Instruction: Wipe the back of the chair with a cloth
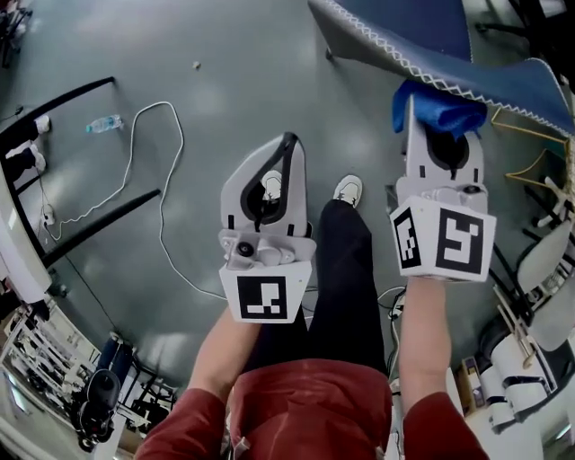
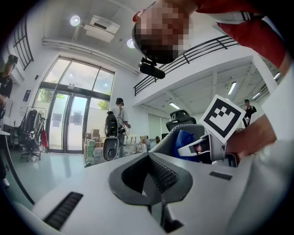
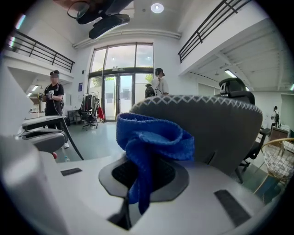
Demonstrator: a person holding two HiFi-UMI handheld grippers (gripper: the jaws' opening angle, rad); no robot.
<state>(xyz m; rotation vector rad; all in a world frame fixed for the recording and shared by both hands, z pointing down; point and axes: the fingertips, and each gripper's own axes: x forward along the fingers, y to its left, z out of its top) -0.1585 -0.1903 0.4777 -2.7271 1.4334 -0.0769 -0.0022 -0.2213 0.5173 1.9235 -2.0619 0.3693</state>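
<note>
The chair back (image 1: pixel 404 27) is blue-grey fabric with white zigzag stitching along its edge, at the top right of the head view. My right gripper (image 1: pixel 422 112) is shut on a bunched blue cloth (image 1: pixel 438 110), which sits just under that stitched edge. In the right gripper view the cloth (image 3: pixel 151 137) hangs between the jaws, with the chair back (image 3: pixel 220 133) close behind it. My left gripper (image 1: pixel 288 142) is shut and holds nothing, out over the floor to the left of the chair. The left gripper view shows the chair back (image 2: pixel 167 140) and the cloth (image 2: pixel 183 142) off to the right.
On the grey floor lie a white cable (image 1: pixel 135 153) and a water bottle (image 1: pixel 105 123). Black desk legs (image 1: pixel 90 225) stand at the left. A wire-frame stand (image 1: pixel 539 180) and white chairs (image 1: pixel 539 260) crowd the right edge. The person's shoe (image 1: pixel 348 189) is between the grippers. People stand far off.
</note>
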